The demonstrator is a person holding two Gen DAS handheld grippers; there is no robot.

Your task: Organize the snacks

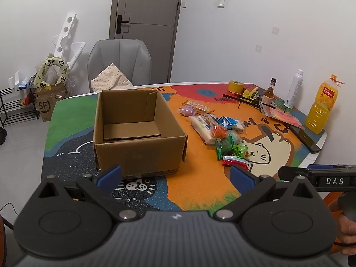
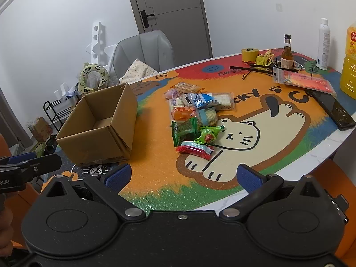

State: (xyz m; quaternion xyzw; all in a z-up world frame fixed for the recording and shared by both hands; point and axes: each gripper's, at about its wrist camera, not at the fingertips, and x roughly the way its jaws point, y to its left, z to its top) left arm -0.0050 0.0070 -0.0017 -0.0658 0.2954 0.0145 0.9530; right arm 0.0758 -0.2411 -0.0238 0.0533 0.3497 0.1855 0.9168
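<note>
An open, empty cardboard box (image 1: pixel 135 133) stands on the colourful cat mat; it also shows in the right wrist view (image 2: pixel 100 131). A pile of wrapped snacks (image 1: pixel 222 133) lies to its right, with a red packet (image 2: pixel 195 150) nearest me, green packets (image 2: pixel 189 131) behind it and an orange one (image 2: pixel 183 113). My left gripper (image 1: pixel 175 178) is open and empty, just short of the box's near wall. My right gripper (image 2: pixel 183 178) is open and empty, hovering near the table's front edge, short of the red packet.
At the back right stand an orange juice bottle (image 1: pixel 321 104), a white spray can (image 1: pixel 294 89), a brown bottle (image 1: pixel 269 92) and a yellow tape roll (image 1: pixel 236 86). A dark phone (image 2: pixel 333 111) lies near the right edge. A grey chair (image 1: pixel 120 62) is behind the table.
</note>
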